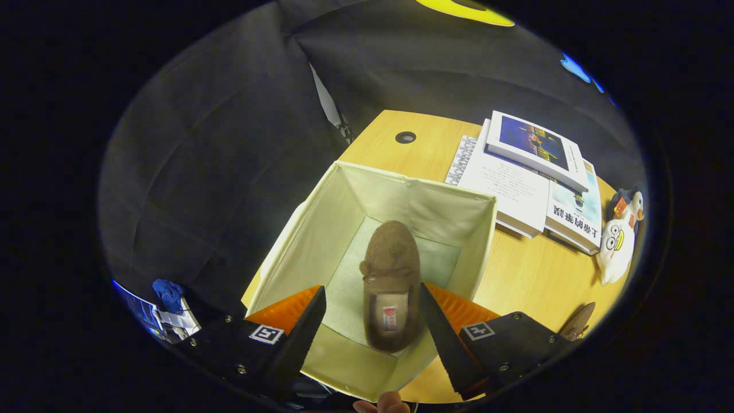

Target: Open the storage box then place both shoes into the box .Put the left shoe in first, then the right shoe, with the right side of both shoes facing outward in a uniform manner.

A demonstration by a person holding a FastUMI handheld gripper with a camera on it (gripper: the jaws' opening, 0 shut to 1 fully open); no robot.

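The storage box (321,229) stands open on the wooden table (527,275), its pale fabric walls upright and its lid nowhere on top, so the opening step looks done. One brown shoe (390,281) lies on the box floor, sole down, toe pointing toward the far wall and heel toward the near wall. It is a fuzzy slipper-like shoe with a small bow across the top and a pale lining with a small label inside. I judge this to be the left shoe just set down, which would put the task at its midpoint.

The gripper (373,321) hangs above the near side of the box with its fingers spread wide, holding nothing; the shoe's heel sits below, in the gap between them, untouched. A fingertip of the person's hand (385,403) peeps in at the very near edge.

What seems to be the second shoe (578,322) lies on the table to the right of the box, just beyond the right finger; little of it shows. The next move, I think, is to lift clear of the box, swing right and take hold of that shoe, then set it beside the first, facing the same way.

Further right sit a stack of books (539,178) and a plush toy (618,244).
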